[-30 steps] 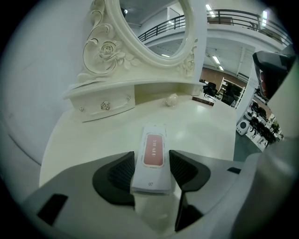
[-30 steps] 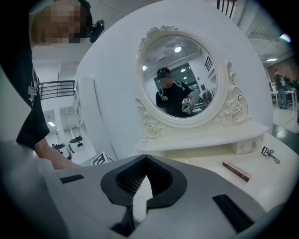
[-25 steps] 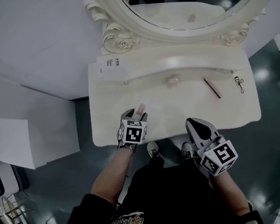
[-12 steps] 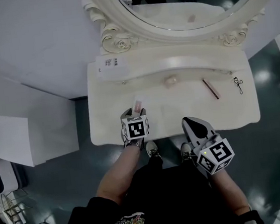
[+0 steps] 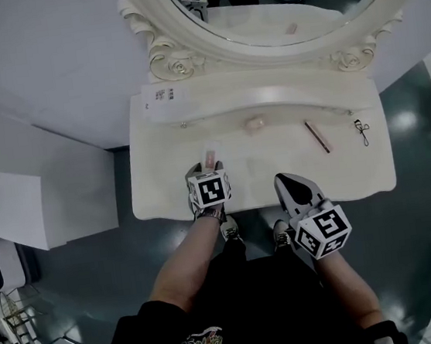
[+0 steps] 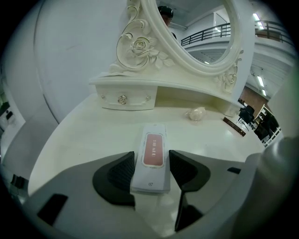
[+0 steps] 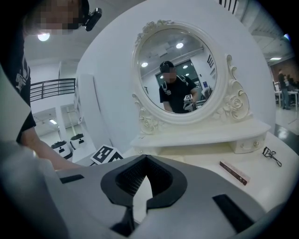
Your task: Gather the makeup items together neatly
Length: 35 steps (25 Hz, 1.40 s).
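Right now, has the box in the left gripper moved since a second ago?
Yes. The left gripper, shut on the box, has turned it: it slanted right, now it points straight at the drawer shelf.

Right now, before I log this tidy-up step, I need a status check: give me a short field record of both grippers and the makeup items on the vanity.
surface: white vanity table
left gripper: shut on white flat pack with pink label, over the table's front
right gripper: shut, empty, at the front edge
pinkish puff: centre, by the back shelf
slim brown stick: right of the puff, apart
eyelash curler: far right
gathered: not yet, items lie spread out
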### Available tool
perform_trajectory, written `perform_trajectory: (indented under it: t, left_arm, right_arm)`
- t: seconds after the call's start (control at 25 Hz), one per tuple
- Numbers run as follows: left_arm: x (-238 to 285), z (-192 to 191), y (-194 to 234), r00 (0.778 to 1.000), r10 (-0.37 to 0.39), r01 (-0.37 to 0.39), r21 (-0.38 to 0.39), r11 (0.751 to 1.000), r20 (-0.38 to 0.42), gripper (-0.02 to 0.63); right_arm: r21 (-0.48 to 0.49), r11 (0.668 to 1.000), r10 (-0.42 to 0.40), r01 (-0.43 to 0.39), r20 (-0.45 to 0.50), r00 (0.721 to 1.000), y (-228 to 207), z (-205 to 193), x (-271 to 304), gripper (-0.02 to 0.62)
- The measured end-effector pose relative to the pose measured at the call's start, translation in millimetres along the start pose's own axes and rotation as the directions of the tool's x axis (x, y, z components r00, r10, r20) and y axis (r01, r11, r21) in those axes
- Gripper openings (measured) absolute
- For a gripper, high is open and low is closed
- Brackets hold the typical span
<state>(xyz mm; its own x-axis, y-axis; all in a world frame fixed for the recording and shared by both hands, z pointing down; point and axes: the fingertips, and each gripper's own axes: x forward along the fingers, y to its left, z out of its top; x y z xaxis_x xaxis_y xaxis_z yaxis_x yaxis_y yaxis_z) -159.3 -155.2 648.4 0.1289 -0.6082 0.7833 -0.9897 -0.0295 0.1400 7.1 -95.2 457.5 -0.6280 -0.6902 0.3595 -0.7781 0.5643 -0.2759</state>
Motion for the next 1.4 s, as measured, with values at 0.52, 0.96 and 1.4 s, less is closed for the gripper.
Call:
perform_trajectory:
  t: [0.52,0.96,1.4]
  left_arm:
    - [-2,6,-1,0.998,0.052,-0.051,-0.068,0.996,0.018,0.242]
    - [-4,1,7,0.998,0.049,-0.044,-0.096,0.994,0.050,0.245]
    - [-86,26,12,0.966,0.060,-0.078,0.062,0.995,0.251,0.182]
  right_arm:
    - [0.010,1.000,-0.023,0.024,-0.023,0.999,-19,-11,-2,0.029]
    - [-0.004,1.000,-0.014,0.014,-0.045,0.999,-19,-16,-4,0.029]
    - [-0.028,0.999,0.020,-0.021,-0.033,0.999,-13,-16,-6,0.029]
